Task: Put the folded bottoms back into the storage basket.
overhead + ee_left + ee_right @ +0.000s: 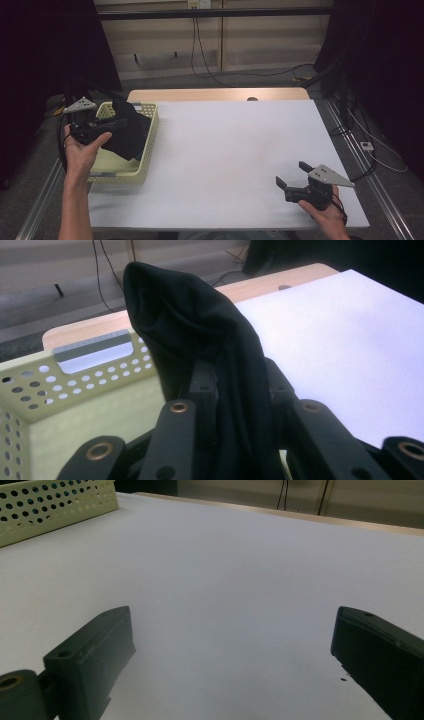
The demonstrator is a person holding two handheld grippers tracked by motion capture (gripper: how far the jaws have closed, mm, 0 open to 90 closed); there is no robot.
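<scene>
The left claw [117,123], at the left of the high view, is pinching a black cloth [131,131] and holding it up over the pale yellow perforated basket [148,152]. In the left gripper view the fabric [200,335] rises in a bunched peak between the 2 jaws, above the basket's holed wall [75,385]. The cloth's lower part hangs down inside the basket. The step in hand looks like lifting the garment out. The next move probably calls for carrying it rightward, clear of the basket's rim, and setting it on the open white area.

The right claw [291,174], at the lower right of the high view, rests spread and holds nothing; in the right gripper view its 2 jaws stand wide apart over bare white.

The surface [240,155] is a white sheet with a wooden edge at the far side. Beyond it, at the top of the frame, lie a grey floor, trailing cables, a pale panelled wall and dark curtains on both sides.
</scene>
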